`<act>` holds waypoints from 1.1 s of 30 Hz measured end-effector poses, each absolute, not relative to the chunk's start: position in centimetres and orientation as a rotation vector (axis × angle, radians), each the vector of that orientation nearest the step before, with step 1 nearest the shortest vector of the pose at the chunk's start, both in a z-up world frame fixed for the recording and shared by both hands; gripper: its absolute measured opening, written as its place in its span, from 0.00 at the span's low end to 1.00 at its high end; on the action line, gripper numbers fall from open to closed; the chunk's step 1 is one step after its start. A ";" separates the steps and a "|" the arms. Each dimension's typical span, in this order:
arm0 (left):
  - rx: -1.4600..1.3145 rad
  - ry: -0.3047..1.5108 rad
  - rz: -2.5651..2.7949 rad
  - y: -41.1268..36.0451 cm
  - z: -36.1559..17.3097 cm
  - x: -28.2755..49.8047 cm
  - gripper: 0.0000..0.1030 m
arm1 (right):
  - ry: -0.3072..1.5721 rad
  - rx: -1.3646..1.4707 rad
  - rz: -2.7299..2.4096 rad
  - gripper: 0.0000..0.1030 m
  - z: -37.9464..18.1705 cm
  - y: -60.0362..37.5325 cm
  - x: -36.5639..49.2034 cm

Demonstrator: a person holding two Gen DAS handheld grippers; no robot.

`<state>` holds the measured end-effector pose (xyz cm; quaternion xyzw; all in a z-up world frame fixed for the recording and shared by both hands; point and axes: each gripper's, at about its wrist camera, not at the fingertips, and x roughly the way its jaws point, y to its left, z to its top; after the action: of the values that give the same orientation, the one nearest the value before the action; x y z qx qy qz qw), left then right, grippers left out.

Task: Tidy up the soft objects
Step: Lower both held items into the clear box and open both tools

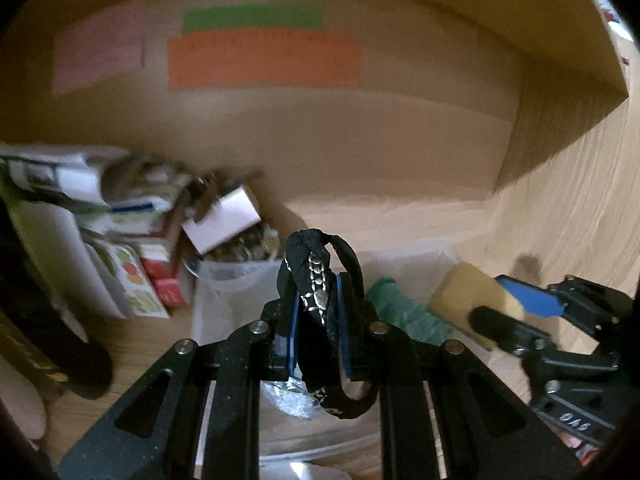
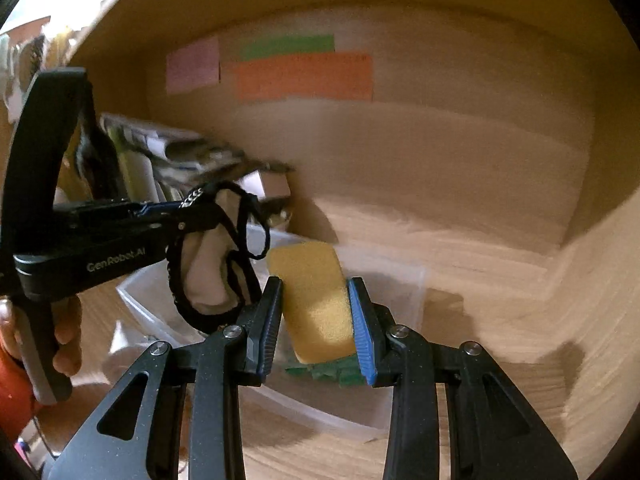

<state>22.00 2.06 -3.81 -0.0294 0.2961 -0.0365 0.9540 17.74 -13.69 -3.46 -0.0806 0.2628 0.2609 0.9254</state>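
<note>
The yellow sponge point(image 2: 316, 304) sits clamped between the right gripper point(image 2: 316, 320), its long axis pointing forward, directly above the clear plastic bin point(image 2: 404, 280) where a green cloth point(image 2: 340, 372) already lies. Just to its left, the left gripper point(image 1: 318, 328) is clenched on a black strappy fabric piece point(image 1: 320, 292), also near the bin on the wooden tabletop point(image 2: 500, 300).

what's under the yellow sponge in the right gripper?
Beneath the yellow rectangular sponge, held in the right gripper, a green textured cloth lies in the clear plastic bin. The sponge and fingers cover most of the cloth; the bin floor beneath is hidden.
</note>
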 end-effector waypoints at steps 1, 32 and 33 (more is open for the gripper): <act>-0.064 0.618 -0.083 2.0 -4.2 22.4 0.16 | 0.558 -0.171 0.532 0.30 -4.0 -13.4 18.1; -0.016 0.666 -0.032 1.9 -4.5 19.9 0.61 | 0.546 -0.186 0.432 0.59 -4.3 -13.4 17.9; -0.015 0.656 -0.029 1.9 -4.2 19.5 0.63 | 0.538 -0.183 0.428 0.59 -4.1 -13.6 17.7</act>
<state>19.50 1.86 -4.19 -0.0075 0.3223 -0.0141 0.9465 17.70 -13.55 -4.09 -0.0897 0.2635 0.2097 0.9373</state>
